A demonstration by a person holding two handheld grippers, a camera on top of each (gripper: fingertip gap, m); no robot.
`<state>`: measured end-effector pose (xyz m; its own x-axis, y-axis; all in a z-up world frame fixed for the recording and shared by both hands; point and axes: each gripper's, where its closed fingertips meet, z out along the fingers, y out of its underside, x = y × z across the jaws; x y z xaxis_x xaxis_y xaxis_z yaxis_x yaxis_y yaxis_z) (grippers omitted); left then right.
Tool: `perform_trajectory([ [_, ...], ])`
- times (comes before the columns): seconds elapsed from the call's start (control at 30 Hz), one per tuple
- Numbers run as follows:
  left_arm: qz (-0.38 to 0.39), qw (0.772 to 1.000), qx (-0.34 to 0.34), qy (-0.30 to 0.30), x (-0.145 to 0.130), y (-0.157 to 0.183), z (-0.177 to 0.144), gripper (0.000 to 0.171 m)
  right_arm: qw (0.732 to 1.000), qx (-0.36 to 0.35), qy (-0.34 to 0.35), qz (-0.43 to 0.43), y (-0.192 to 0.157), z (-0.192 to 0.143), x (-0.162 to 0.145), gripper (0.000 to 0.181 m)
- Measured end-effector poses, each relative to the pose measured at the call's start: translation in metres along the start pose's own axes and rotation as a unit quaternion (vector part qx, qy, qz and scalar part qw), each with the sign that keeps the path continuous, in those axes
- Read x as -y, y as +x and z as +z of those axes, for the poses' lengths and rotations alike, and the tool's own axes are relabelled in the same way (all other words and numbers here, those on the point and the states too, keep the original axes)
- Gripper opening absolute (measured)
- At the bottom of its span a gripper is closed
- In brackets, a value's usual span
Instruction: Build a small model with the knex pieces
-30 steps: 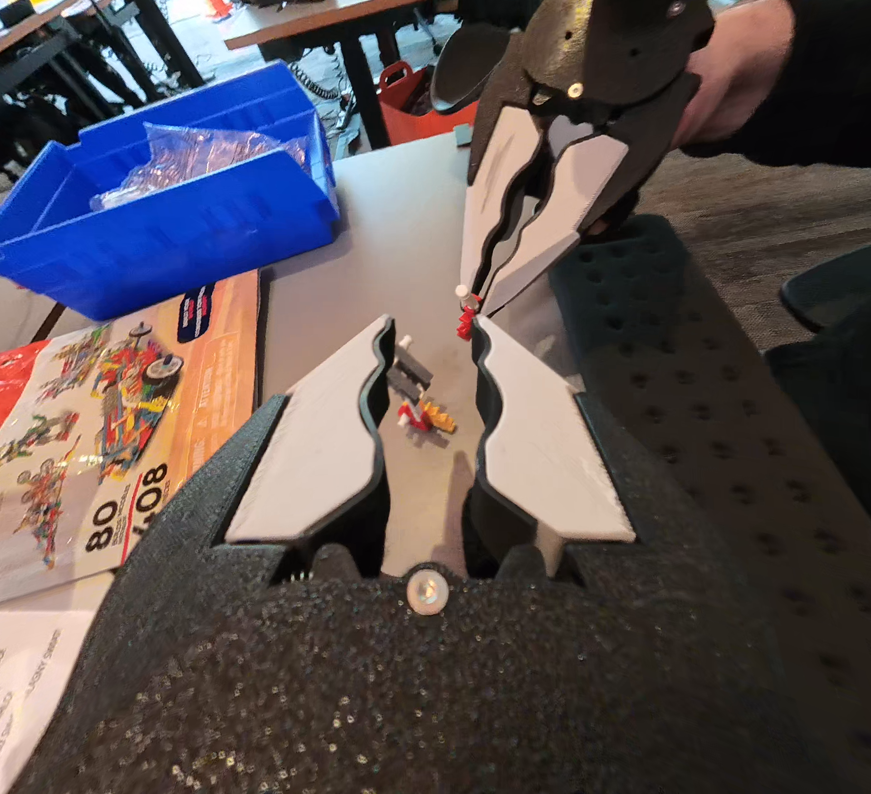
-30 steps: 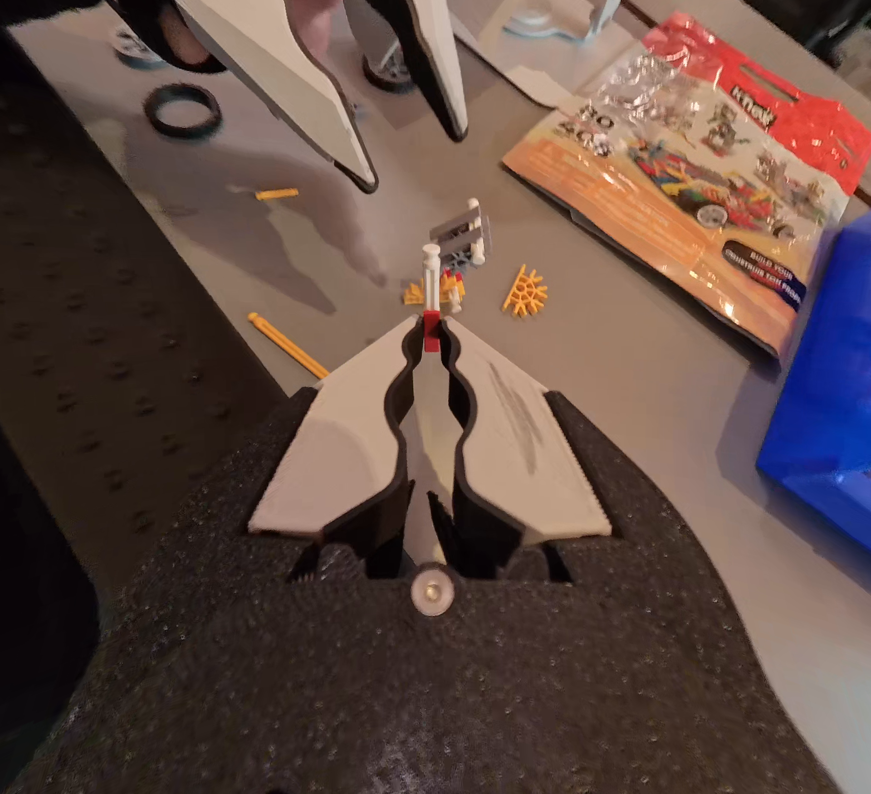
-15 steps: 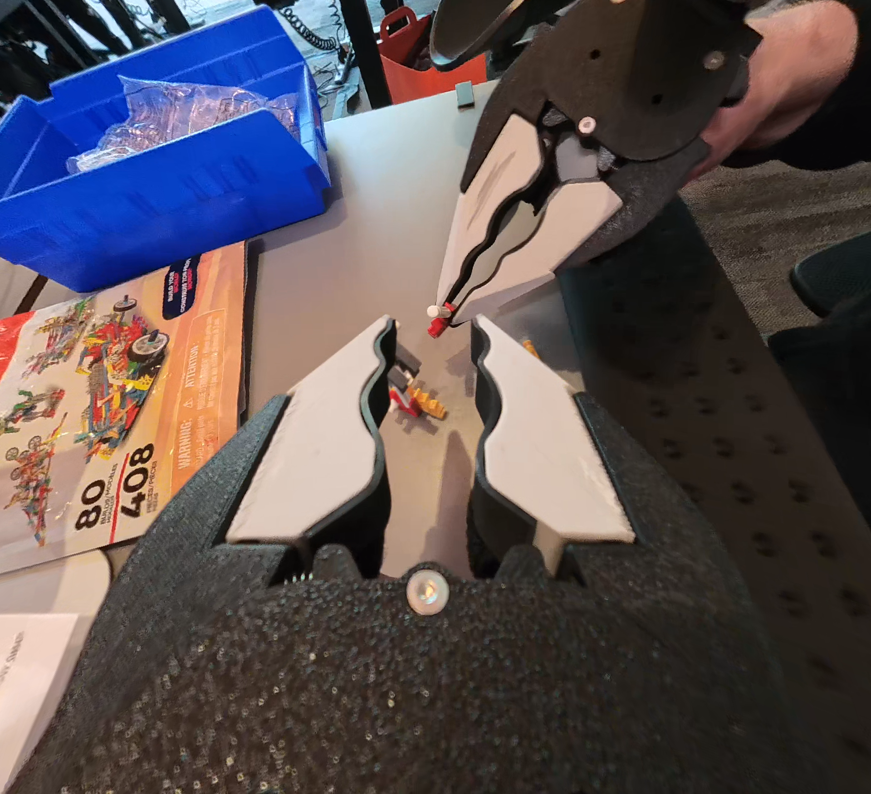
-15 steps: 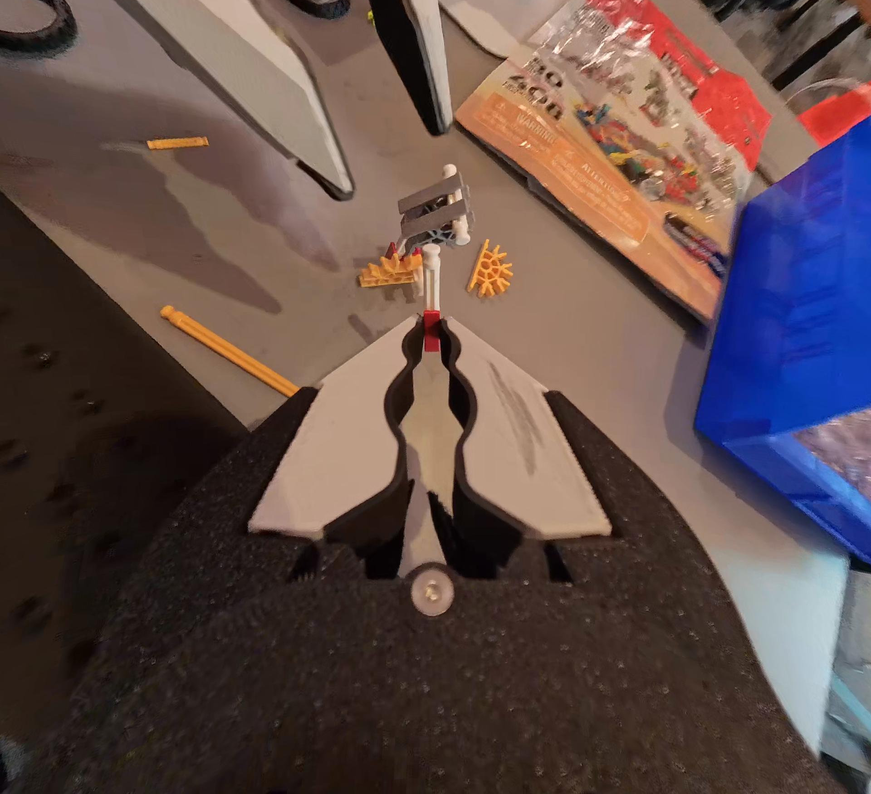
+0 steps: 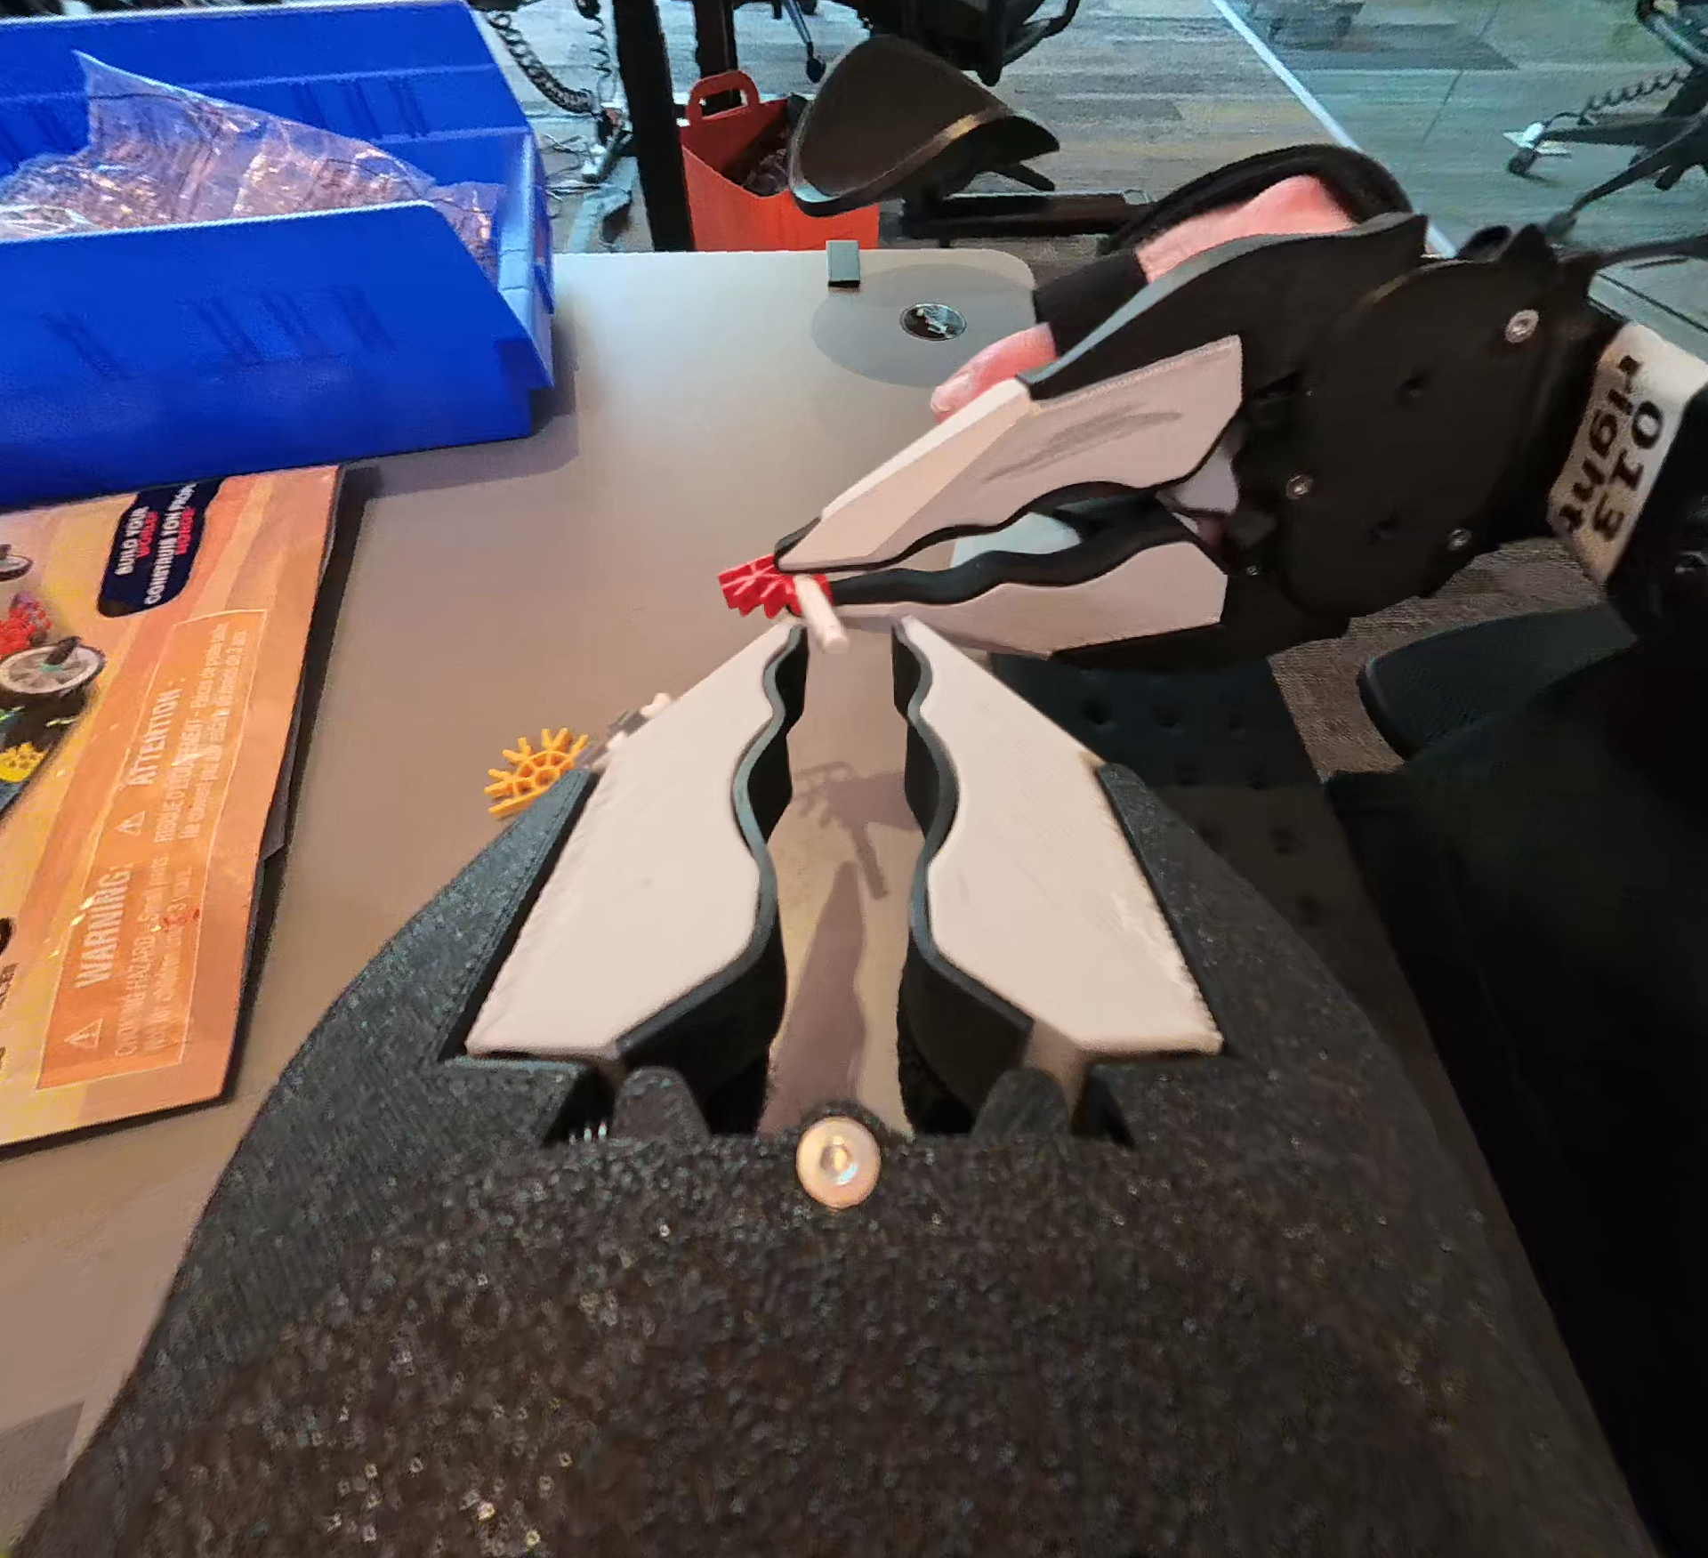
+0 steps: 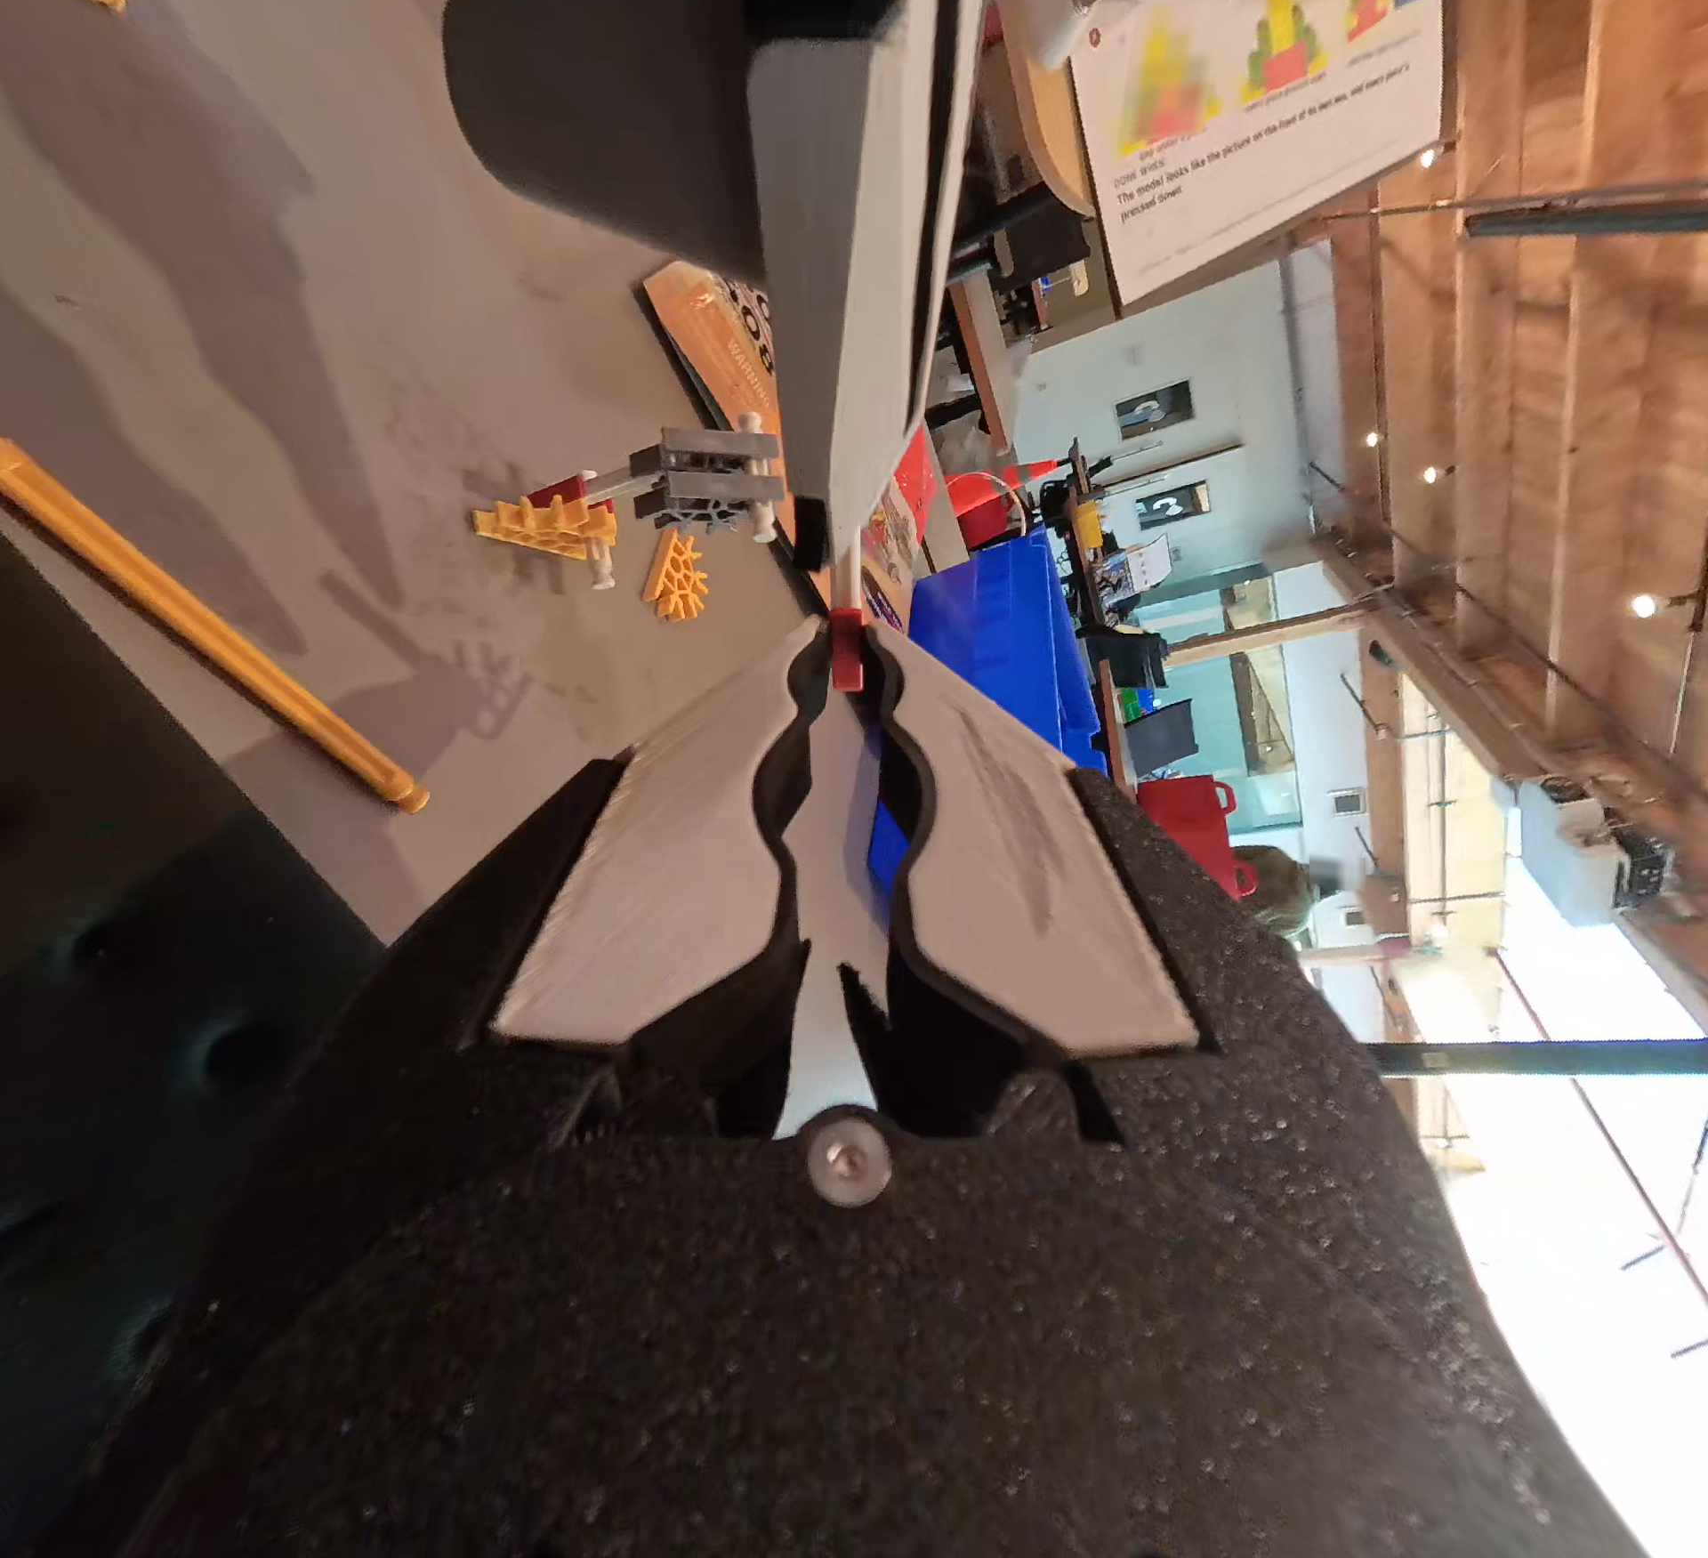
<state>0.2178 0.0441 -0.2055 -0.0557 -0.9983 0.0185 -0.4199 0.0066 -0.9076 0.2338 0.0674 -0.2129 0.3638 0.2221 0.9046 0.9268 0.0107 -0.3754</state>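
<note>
My right gripper (image 6: 846, 635) is rolled onto its side and shut on a red snowflake-shaped connector (image 6: 846, 658) with a short white rod (image 6: 846, 580) sticking out of it. In the left wrist view the right gripper (image 5: 804, 580) comes in from the right, held by a hand, with the red connector (image 5: 758, 587) at its tips. My left gripper (image 5: 846, 635) is open and empty above the grey table (image 5: 601, 497); the white rod's end (image 5: 829, 629) sits just at its fingertips. A small grey, yellow and red assembly (image 6: 665, 497) lies on the table below.
A blue bin (image 5: 259, 293) with plastic bags stands at the back left, an orange toy packet (image 5: 157, 774) in front of it. A loose yellow connector (image 5: 536, 769) and a long yellow rod (image 6: 213, 626) lie on the table. A black perforated mat (image 5: 1155, 737) borders the right. Both grippers' tips are close together, under 4 cm apart.
The right gripper has risen off the table and rolled onto its side, bringing the red connector and rod up to my left fingertips. The left gripper has lifted away from the small assembly.
</note>
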Motion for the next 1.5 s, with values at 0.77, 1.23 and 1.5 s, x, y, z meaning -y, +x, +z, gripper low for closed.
perform_trajectory([
  [0.77, 0.249, 0.964, 0.043, -0.084, -0.017, 0.017, -0.006, 0.005, 0.957, 0.267, 0.098, 0.055, -0.033, -0.017, 0.027, 0.034],
  [1.23, 0.319, 0.942, 0.026, -0.102, -0.022, 0.036, -0.009, 0.005, 0.921, 0.369, 0.118, 0.05, -0.051, -0.028, 0.034, 0.018],
  [1.5, 0.322, 0.94, 0.038, -0.101, -0.02, 0.032, -0.011, 0.005, 0.929, 0.348, 0.109, 0.056, -0.045, -0.026, 0.034, 0.017],
])
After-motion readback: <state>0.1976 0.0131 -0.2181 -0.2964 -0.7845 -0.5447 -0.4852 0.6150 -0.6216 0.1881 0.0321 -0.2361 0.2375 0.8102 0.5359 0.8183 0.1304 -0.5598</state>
